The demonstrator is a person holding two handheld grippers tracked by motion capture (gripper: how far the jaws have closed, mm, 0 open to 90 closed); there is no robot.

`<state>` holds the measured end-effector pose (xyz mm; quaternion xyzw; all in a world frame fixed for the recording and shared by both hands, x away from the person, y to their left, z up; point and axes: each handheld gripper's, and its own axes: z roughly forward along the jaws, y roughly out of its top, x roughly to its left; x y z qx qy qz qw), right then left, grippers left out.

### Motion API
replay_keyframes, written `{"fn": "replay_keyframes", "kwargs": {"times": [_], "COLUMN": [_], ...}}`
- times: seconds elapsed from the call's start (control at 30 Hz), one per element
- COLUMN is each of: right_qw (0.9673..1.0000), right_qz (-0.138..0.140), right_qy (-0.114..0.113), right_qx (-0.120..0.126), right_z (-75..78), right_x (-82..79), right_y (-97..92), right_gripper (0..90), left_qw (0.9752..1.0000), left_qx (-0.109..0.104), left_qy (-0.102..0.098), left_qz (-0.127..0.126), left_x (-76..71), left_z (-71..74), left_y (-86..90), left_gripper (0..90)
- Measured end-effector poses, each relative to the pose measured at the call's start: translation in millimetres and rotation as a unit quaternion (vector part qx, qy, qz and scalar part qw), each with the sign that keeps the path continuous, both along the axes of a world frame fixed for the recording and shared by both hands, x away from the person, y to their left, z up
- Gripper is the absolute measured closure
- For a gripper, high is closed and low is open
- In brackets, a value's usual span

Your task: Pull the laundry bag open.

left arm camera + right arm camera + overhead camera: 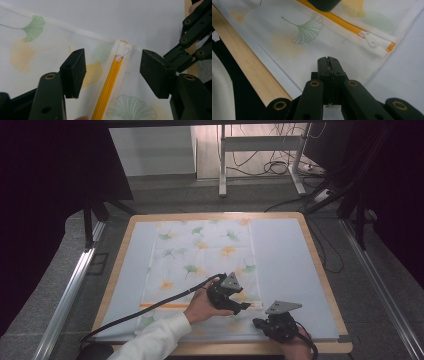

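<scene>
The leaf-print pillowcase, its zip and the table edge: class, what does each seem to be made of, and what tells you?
Pillowcase: thin woven cloth, matte; fine ribbed weave shows. Zip: likely plastic teeth on orange tape, slightly glossy, with a white pull that looks plastic. Table edge: light wood, or a wood-look finish, with visible grain.

Wood-edged surface (pixel 320 265) under a pale blue mat (pixel 285 265), white ginkgo-leaf print fabric cover (pixel 200 255) lying flat on the mat, its orange zipper (pixel 107 87) near the front edge.
</scene>
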<state>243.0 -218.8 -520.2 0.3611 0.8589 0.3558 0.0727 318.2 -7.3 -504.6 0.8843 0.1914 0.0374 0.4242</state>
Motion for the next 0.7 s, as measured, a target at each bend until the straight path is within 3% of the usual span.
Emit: {"fn": "replay_keyframes", "kwargs": {"times": [0.2, 0.47, 0.7], "right_qw": [1.0000, 1.0000, 1.0000], "right_qz": [-0.001, 0.000, -0.001], "right_qy": [0.002, 0.003, 0.007], "right_qx": [0.000, -0.001, -0.002], "right_z": [0.3, 0.3, -0.3], "right_x": [0.4, 0.3, 0.7], "right_y": [-2.3, -1.7, -1.4], "right_gripper": [88.7, 88.6, 88.6], "left_qw": [1.0000, 0.9997, 0.9997], "left_qx": [0.003, 0.021, 0.021], "left_qy": [0.006, -0.001, 0.000], "left_qz": [-0.005, -0.015, -0.013], "left_x": [1.6, 3.1, 5.4], "left_z": [-3.9, -4.0, -3.0], "left_y": [-10.6, -17.6, -21.3], "left_gripper": [37.5, 37.9, 39.1]}}
